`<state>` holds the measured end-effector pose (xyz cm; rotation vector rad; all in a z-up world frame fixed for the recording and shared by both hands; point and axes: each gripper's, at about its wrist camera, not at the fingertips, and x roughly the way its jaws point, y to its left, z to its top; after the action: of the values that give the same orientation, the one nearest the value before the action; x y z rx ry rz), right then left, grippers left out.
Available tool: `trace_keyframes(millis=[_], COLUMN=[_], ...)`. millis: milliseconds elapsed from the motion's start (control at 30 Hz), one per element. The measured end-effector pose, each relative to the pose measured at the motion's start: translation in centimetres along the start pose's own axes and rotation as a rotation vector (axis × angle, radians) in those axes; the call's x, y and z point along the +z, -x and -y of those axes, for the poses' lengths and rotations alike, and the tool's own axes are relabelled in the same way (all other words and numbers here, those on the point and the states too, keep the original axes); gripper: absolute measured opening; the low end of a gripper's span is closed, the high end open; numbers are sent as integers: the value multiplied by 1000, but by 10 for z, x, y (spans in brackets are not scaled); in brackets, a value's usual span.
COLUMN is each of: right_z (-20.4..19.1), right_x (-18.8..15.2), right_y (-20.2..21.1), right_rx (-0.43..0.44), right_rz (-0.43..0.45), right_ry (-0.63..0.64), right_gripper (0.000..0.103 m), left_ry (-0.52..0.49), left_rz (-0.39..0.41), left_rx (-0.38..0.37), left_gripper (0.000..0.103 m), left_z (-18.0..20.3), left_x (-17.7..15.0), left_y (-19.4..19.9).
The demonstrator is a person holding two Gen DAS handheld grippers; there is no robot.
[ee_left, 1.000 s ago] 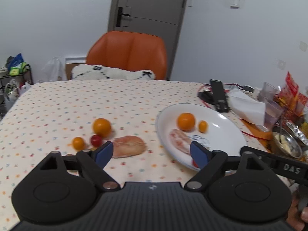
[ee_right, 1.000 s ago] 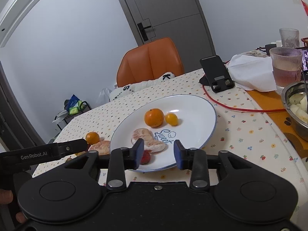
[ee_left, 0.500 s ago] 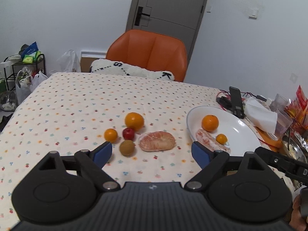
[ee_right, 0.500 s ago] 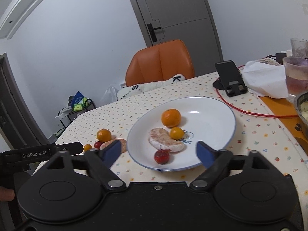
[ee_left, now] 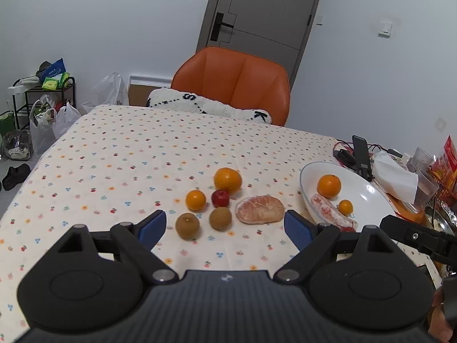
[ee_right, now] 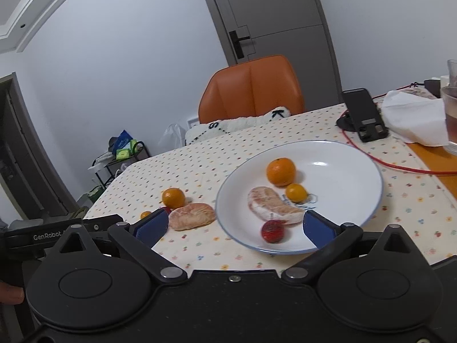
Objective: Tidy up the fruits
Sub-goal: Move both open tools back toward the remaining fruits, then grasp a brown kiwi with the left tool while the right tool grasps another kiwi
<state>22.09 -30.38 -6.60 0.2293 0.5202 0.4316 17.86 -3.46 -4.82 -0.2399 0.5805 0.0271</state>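
A white plate (ee_right: pixel 351 171) (ee_left: pixel 374 197) holds an orange (ee_right: pixel 280 171), a small orange (ee_right: pixel 296 192), a peeled pomelo piece (ee_right: pixel 271 205) and a red fruit (ee_right: pixel 272 231). On the cloth left of the plate lie another pomelo piece (ee_left: pixel 260 209), a large orange (ee_left: pixel 228 180), a small orange (ee_left: pixel 195 199), a red fruit (ee_left: pixel 220 198) and two brown fruits (ee_left: pixel 220 217) (ee_left: pixel 187 225). My left gripper (ee_left: pixel 224 228) hovers open just short of these loose fruits. My right gripper (ee_right: pixel 234 227) stands open at the plate's near rim, holding nothing.
An orange chair (ee_left: pixel 234 83) with a white cushion stands at the table's far side. A phone on a stand (ee_right: pixel 364 114), a red cable, tissue (ee_right: pixel 414 117) and glasses sit right of the plate. A rack with bags (ee_left: pixel 34 108) stands on the floor at left.
My right gripper opened, left the red fruit on the plate and drew back. My left gripper pulled back and swung left, bringing the loose fruits on the cloth into full view.
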Motion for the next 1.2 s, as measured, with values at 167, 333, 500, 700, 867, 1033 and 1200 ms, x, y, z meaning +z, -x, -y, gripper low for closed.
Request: trace_keyframes(millis=[167, 333, 500, 700, 867, 1033, 1200], right_z=[-9, -20, -27, -37, -48, -55, -57], right_x=[-1, 0, 1, 1, 4, 7, 5], right_y=[-7, -13, -21, -30, -37, -44, -57], right_rx=[34, 44, 53, 66, 105, 134, 130], right_rz=[-20, -34, -50, -67, -83, -93, -117], right_ry=[-20, -4, 6, 24, 42, 43, 48], right_gripper=[102, 103, 103, 102, 98, 94, 86], left_ry=[-10, -7, -7, -11, -9, -7, 1], left_rz=[-21, -21, -36, -36, -49, -61, -94], left_rx=[51, 39, 40, 19, -2, -10, -25], left_gripper=[88, 88, 86, 79, 64, 58, 42], left_z=[-8, -18, -25, -29, -32, -34, -38], left_x=[2, 1, 0, 0, 0, 0, -2], left_y=[-3, -6, -14, -23, -34, -46, -58])
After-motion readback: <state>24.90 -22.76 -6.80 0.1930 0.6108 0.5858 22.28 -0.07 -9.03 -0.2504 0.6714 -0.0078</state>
